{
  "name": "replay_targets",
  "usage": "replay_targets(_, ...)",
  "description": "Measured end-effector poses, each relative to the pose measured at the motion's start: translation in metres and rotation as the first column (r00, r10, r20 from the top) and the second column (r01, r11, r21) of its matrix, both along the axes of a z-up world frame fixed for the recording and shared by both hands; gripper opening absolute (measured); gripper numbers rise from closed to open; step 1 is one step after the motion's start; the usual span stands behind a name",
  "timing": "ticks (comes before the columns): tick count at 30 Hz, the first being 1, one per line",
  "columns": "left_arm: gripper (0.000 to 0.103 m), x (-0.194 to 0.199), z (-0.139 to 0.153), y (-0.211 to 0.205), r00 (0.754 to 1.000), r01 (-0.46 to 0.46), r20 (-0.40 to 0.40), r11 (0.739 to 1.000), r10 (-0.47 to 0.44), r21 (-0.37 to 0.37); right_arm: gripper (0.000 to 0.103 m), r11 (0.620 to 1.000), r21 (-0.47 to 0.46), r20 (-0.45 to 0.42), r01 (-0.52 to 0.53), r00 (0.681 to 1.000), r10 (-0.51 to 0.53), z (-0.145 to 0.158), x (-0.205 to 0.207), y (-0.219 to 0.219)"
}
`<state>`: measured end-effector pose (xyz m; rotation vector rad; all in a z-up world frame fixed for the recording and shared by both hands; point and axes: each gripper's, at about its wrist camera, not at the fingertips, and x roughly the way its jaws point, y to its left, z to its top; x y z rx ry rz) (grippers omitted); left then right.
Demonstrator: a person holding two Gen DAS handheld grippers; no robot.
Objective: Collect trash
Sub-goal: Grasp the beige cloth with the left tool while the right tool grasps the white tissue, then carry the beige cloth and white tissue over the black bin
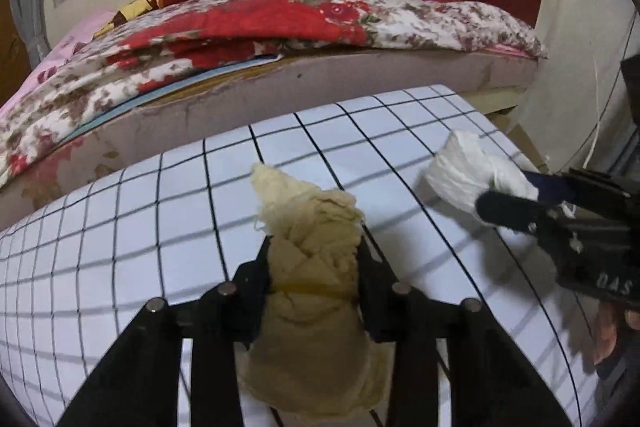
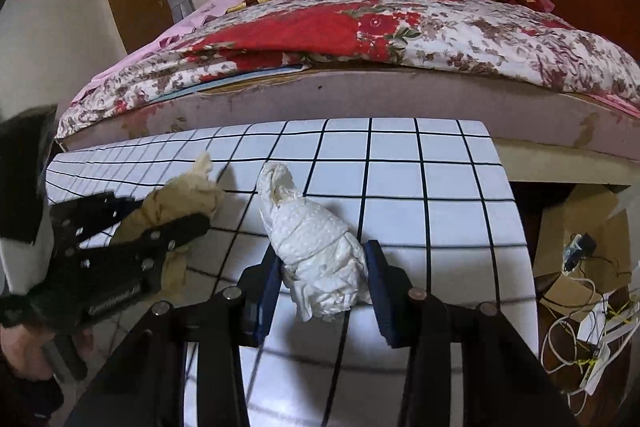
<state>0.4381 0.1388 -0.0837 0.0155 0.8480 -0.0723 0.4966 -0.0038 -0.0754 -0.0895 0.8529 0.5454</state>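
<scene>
Above the white, black-gridded surface beside the bed, two wads are held clear, presumably for carrying to a bin. The left tongs are closed tightly on the crumpled yellowish cloth wad; to its right, the right tongs are clamped, narrowly parted, on the crumpled white paper-towel wad.

The checked table lies bare ahead; the bed blocks its far edge.
</scene>
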Motion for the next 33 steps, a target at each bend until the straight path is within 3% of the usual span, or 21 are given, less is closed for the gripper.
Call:
replay_targets(18, 0.038, -0.102, 0.056, 0.001, 0.997, -0.032, 0.064, 0.999, 0.031, 0.024, 0.043, 0.999, 0.042, 0.031, -0.001, 1.000, -0.001, 0.057, -0.108, -0.008)
replay_targets(33, 0.038, -0.196, 0.082, 0.001, 0.991, -0.070, 0.119, 0.997, 0.066, 0.030, 0.043, 0.996, 0.084, 0.068, -0.034, 0.997, 0.028, 0.094, -0.204, -0.009)
